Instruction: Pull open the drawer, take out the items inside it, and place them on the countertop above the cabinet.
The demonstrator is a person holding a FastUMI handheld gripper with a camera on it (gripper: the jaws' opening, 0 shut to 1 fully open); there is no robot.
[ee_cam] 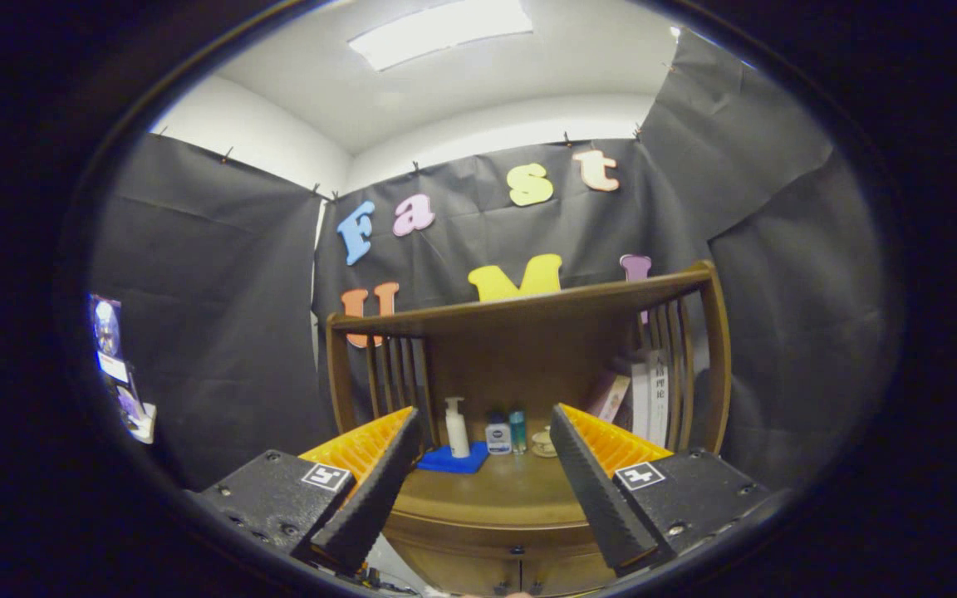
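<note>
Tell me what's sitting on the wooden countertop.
A white pump bottle on a blue cloth, two small bottles, a cup, books. The open hand-held gripper hides the countertop's sides.

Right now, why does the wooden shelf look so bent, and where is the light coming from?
Gripper view: the fisheye lens bows the cabinet's top rail and side posts; light falls from a bright ceiling panel, slightly blown out; the shelf's back under the rail lies in shade; the pump bottle on the blue cloth reads small but sharp; the gripper is open, holding nothing.
</note>
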